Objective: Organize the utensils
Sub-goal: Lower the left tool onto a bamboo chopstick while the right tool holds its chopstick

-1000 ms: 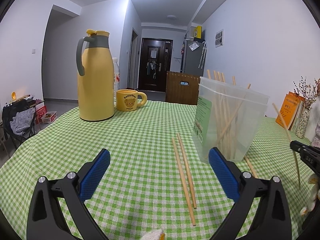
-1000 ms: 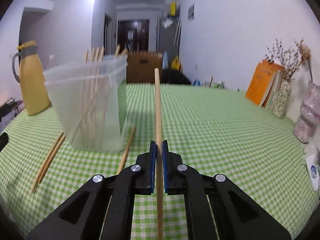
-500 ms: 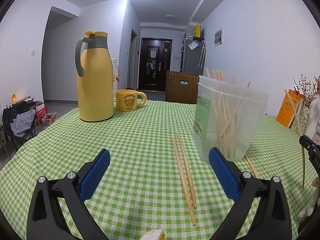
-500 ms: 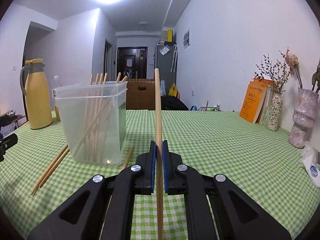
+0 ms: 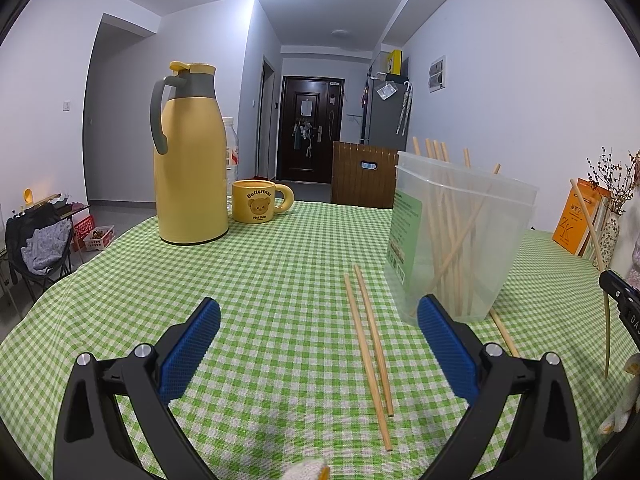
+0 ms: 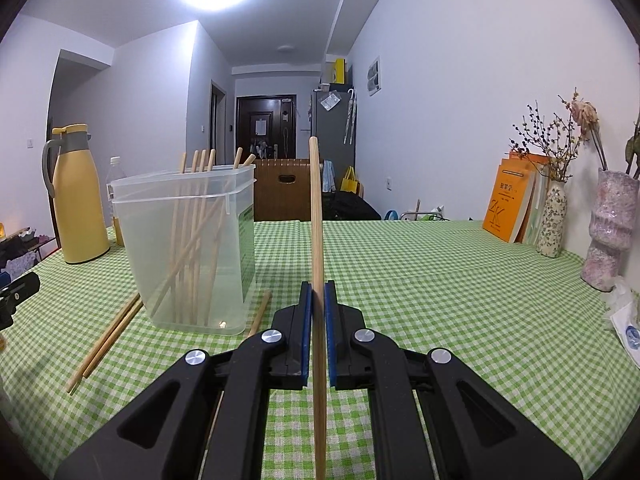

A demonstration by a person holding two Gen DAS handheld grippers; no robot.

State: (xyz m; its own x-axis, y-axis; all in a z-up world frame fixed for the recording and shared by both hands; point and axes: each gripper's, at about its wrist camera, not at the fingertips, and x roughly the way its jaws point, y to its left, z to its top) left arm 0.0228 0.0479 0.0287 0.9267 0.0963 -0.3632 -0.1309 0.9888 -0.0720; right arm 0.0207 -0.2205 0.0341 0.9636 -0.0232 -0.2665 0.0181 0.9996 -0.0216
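Fingers: right gripper (image 6: 316,306) clamped on upright chopstick (image 6: 317,220); left gripper (image 5: 318,334) spread wide, empty.
Both point slightly downward over checked tablecloth (image 5: 280,280), beside plastic container (image 6: 188,248).

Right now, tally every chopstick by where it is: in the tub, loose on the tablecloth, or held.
Tub chopsticks: 6
Loose chopsticks on the tablecloth: 3
Held chopstick in the right fingers: 1
Total: 10

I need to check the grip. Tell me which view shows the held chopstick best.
Right wrist view: the chopstick stands upright, clamped between the right gripper jaws, centre frame. The left wrist view shows it only thin and curved at the far right edge, its grip mostly cropped.
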